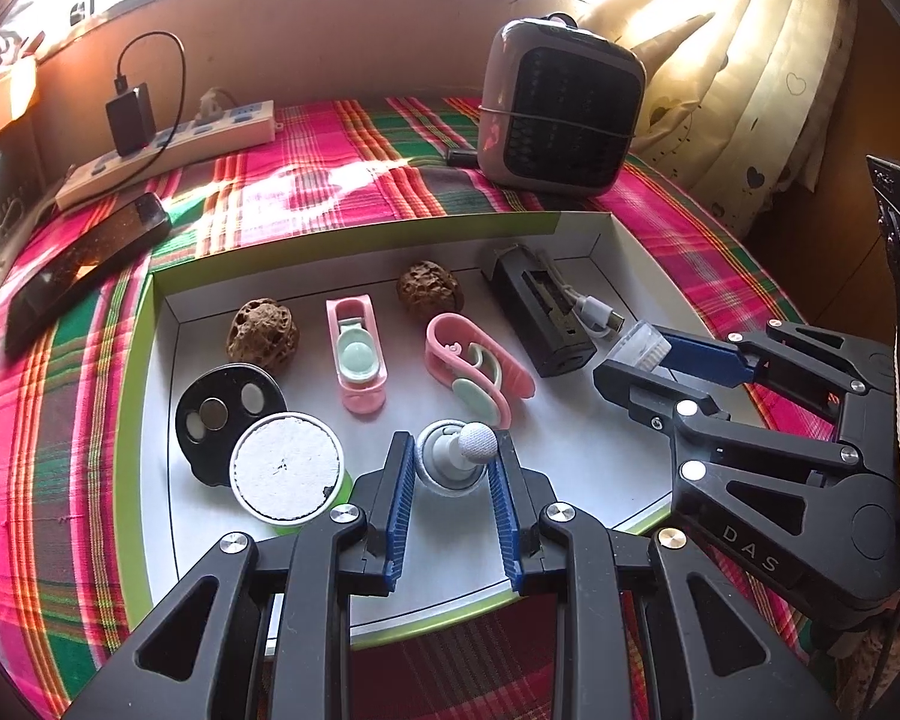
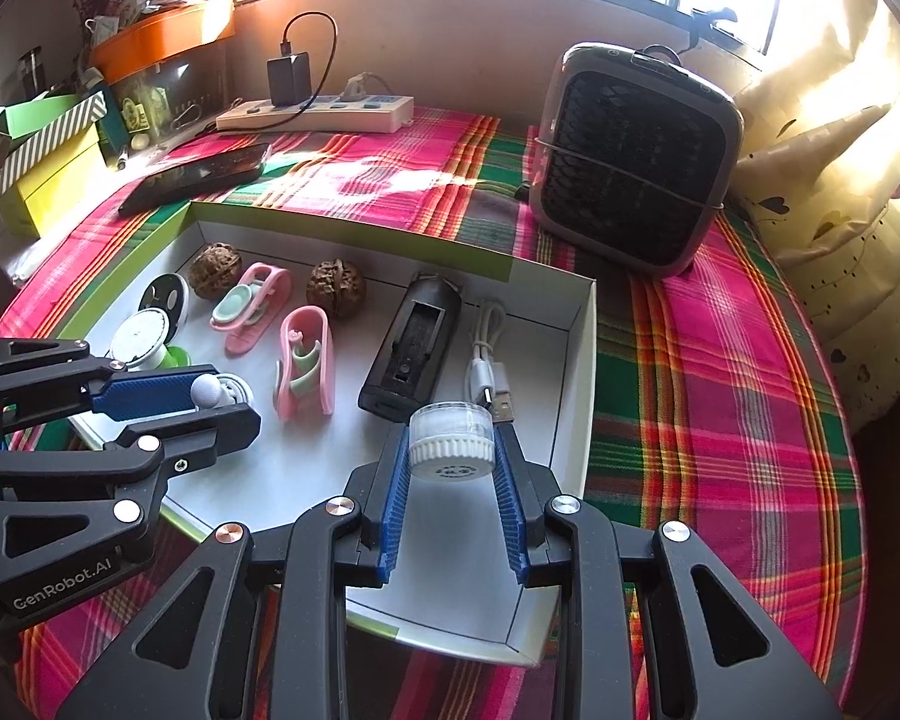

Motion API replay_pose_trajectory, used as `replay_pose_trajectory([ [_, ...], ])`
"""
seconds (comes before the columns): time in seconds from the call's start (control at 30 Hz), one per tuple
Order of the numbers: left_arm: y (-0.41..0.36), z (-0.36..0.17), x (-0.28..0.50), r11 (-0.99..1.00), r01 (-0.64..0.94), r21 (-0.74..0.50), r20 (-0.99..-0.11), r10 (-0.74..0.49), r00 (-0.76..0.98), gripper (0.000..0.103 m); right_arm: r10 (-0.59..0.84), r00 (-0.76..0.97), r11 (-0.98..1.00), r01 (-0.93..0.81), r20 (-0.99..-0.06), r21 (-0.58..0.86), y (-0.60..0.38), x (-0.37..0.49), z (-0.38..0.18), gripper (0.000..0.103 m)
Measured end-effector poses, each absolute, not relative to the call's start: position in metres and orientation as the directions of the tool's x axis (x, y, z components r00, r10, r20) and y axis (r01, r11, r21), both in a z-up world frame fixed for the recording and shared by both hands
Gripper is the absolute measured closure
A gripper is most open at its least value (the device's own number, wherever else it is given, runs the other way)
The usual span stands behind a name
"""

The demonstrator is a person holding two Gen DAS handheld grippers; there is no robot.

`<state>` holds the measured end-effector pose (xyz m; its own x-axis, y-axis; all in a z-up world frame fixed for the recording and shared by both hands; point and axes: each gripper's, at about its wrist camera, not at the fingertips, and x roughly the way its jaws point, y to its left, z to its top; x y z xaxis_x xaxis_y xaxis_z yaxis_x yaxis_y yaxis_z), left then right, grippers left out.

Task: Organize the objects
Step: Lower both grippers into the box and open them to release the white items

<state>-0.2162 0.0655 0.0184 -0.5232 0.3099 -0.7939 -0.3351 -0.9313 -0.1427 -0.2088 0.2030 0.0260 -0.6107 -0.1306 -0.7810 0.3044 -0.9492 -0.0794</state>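
Two walnuts lie in the tray; both grippers clamp small items.

Inside the one shallow box lie two walnuts, two pink clips, one black charger block, one white cable, one black perforated disc and one round white-topped lid. One small ball-tipped piece and one clear ribbed cap are also there. Outside the box: one phone, one power strip, one square fan.
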Motion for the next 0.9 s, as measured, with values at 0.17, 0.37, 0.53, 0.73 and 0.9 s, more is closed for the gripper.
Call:
replay_pose_trajectory([
  [0.17, 0.0659, 0.0188, -0.2161, -0.932, -0.334, -0.141, -0.794, 0.308, -0.524, 0.080, -0.131, -0.611, -0.950, 0.303, -0.780, -0.078, 0.2029, -0.2086, 0.0255, 0.074],
  [0.37, 0.0656, 0.0188, -0.2163, -0.933, -0.332, -0.139, -0.796, 0.305, -0.523, 0.080, -0.133, -0.611, -0.950, 0.303, -0.780, -0.075, 0.2028, -0.2084, 0.0252, 0.074],
  [0.53, 0.0657, 0.0190, -0.2157, -0.934, -0.330, -0.139, -0.797, 0.303, -0.522, 0.079, -0.134, -0.611, -0.950, 0.302, -0.781, -0.074, 0.2022, -0.2084, 0.0255, 0.074],
  [0.73, 0.0647, 0.0201, -0.2151, -0.936, -0.324, -0.136, -0.798, 0.297, -0.524, 0.077, -0.134, -0.610, -0.951, 0.301, -0.781, -0.072, 0.2024, -0.2081, 0.0255, 0.073],
  [0.9, 0.0626, 0.0208, -0.2148, -0.939, -0.318, -0.132, -0.797, 0.291, -0.529, 0.073, -0.137, -0.610, -0.950, 0.305, -0.781, -0.071, 0.2011, -0.2058, 0.0252, 0.067],
])
